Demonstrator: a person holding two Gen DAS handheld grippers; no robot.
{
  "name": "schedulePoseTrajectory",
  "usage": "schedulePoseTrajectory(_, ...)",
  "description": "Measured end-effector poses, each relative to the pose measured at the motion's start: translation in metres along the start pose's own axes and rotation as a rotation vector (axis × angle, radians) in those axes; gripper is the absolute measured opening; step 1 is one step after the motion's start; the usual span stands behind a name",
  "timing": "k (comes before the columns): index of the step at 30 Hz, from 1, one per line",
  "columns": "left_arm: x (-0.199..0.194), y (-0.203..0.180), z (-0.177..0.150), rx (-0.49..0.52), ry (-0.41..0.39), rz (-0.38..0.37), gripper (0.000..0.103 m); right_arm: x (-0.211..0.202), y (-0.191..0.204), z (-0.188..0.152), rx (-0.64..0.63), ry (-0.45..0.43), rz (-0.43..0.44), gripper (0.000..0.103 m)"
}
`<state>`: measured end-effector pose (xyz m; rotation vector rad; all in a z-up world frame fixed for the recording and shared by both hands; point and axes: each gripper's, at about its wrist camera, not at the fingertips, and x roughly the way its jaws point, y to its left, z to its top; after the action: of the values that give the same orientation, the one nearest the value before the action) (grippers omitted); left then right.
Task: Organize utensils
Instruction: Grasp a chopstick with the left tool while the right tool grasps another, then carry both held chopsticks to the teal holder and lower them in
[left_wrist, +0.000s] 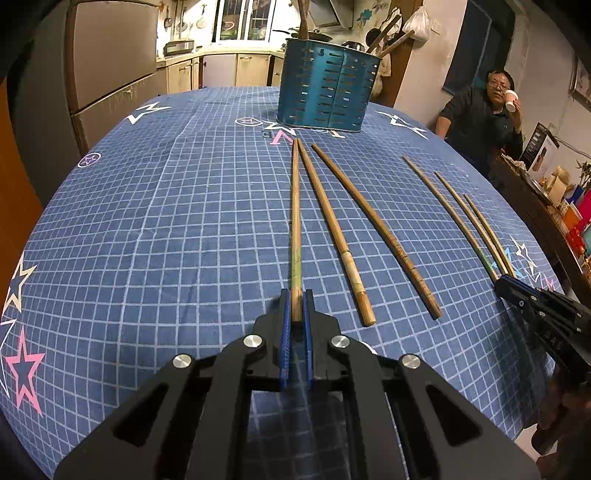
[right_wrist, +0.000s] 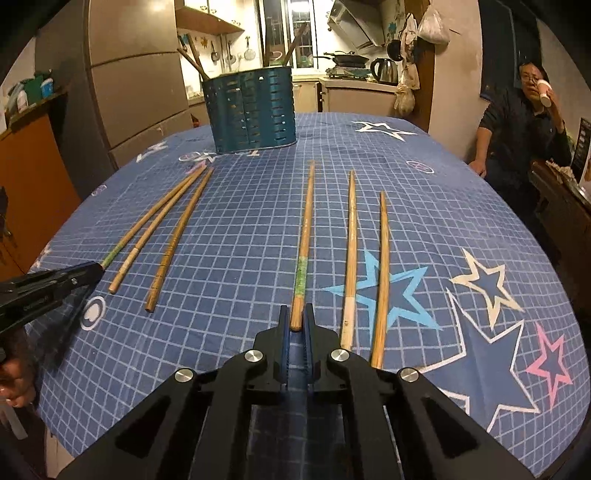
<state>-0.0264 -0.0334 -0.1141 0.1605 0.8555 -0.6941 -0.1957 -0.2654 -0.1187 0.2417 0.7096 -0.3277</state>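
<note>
- Left gripper (left_wrist: 296, 306) is clamped on the near end of a green-banded chopstick (left_wrist: 296, 221) lying on the surface (left_wrist: 166, 221).
- Right gripper (right_wrist: 296, 321) pinches another green-banded chopstick (right_wrist: 304, 243); two chopsticks (right_wrist: 351, 251) lie just right of it.
- Far ahead stands the slotted utensil holder (left_wrist: 325, 88).

Two wrist fisheyes, both low at the near edge of the table (left_wrist: 155, 229), looking across it toward the far edge.

The left wrist view sits just behind the left gripper (left_wrist: 296, 295), tilted down along its fingers, close over the cloth, facing the blue utensil holder (left_wrist: 327, 90) near the far edge. The right wrist view does likewise from behind the right gripper (right_wrist: 296, 314), set further toward the table's right side. Both share the holder, the six chopsticks lying lengthwise and the seated person (left_wrist: 484, 110) beyond the far right corner; each also catches the other gripper at its picture's side.
</note>
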Motion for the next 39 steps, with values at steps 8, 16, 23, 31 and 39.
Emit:
schedulePoseTrajectory(8,-0.025,0.002,-0.008,-0.013,-0.025,-0.001,0.005,-0.05,0.002,0.006,-0.063,-0.172,-0.028,0.008)
schedulePoseTrajectory(16,-0.07,0.002,0.004,0.0,-0.136,0.059,0.005,-0.102,0.007,0.026,-0.167,-0.359,-0.051,0.008)
schedulePoseTrajectory(23,-0.111,0.002,0.022,0.003,-0.241,0.076,0.005,-0.128,-0.001,0.051,-0.17,-0.452,-0.009,0.008)
schedulePoseTrajectory(31,-0.15,0.0,0.048,0.009,-0.331,0.066,0.005,-0.139,-0.024,0.076,-0.082,-0.472,0.101,0.008)
schedulePoseTrajectory(39,-0.167,-0.009,0.067,0.04,-0.358,0.06,0.005,-0.149,-0.028,0.083,-0.064,-0.499,0.137,0.008)
